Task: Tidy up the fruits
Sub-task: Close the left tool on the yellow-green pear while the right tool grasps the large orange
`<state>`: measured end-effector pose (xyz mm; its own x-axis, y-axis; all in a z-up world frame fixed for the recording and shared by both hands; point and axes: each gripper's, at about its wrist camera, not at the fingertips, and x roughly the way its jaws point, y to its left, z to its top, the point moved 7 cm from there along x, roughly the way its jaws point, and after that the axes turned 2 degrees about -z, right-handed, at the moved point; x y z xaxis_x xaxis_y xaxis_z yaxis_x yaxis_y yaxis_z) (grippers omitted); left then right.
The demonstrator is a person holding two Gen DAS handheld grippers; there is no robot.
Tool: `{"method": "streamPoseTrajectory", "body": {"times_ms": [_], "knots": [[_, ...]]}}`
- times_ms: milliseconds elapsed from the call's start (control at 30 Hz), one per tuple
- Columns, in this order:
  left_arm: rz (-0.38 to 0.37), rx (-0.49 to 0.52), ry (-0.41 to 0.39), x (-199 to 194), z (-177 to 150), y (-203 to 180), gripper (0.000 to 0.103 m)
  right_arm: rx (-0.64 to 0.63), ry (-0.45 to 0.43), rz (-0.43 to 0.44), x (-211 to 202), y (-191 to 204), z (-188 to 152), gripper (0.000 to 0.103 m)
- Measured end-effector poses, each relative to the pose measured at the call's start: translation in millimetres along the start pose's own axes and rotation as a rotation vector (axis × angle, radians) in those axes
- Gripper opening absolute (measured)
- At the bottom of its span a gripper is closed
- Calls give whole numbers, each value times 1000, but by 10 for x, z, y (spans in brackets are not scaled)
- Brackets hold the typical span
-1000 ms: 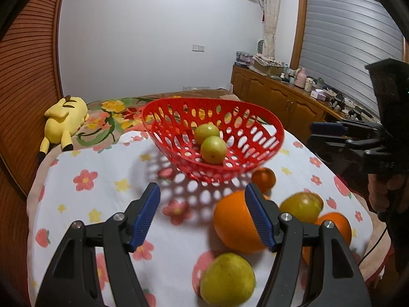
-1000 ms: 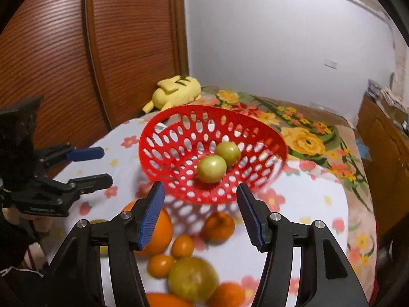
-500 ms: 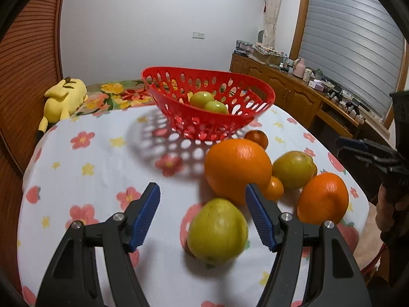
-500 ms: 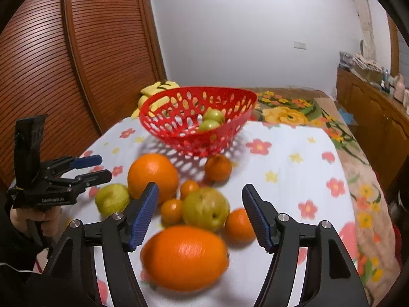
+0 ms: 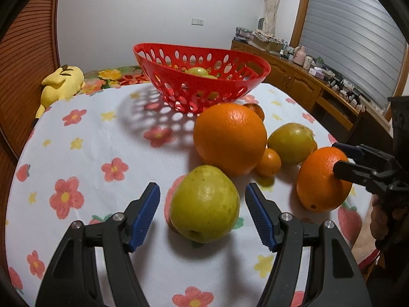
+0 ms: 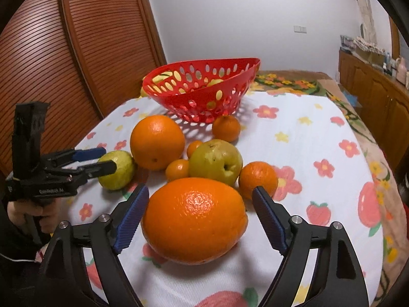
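Meanwhile, the left gripper (image 5: pixel 203 213) sat low with jaws wide around a green pear (image 5: pixel 204 203); the right gripper (image 6: pixel 200 216) likewise straddled an orange (image 6: pixel 194 220).

Right claw (image 6: pixel 200 218) spread wide, straddling big orange (image 6: pixel 194 220).

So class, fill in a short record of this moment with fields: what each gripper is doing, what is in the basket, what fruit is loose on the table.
left gripper: open, fingers either side of a green pear, not closed on it
right gripper: open, straddling a large orange
red basket: on the table, holds green fruit, count unclear
loose fruit: second large orange, another green pear, several small tangerines
table: white floral cloth
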<state>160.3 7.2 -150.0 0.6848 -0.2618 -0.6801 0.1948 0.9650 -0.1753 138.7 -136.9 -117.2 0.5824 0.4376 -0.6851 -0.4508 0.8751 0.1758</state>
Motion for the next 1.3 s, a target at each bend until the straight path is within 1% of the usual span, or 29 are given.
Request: {"method": "streamPoseTrajectory", "body": {"times_ms": [433,933,1100,1300], "knots": [[17,-2,35,166,-132,7,70,-16,31,15,70,101,-121,93],[-1,-19,3,136,-132,16,69,-10,47,21,163,156,-183,95],[-15,-3,-6,131,-134,-25,59,-21,58,11,198,166,-215,98],[-17,-6,-7,126,-135,-27,59,-21,67,13,239,174,-244,98]]}}
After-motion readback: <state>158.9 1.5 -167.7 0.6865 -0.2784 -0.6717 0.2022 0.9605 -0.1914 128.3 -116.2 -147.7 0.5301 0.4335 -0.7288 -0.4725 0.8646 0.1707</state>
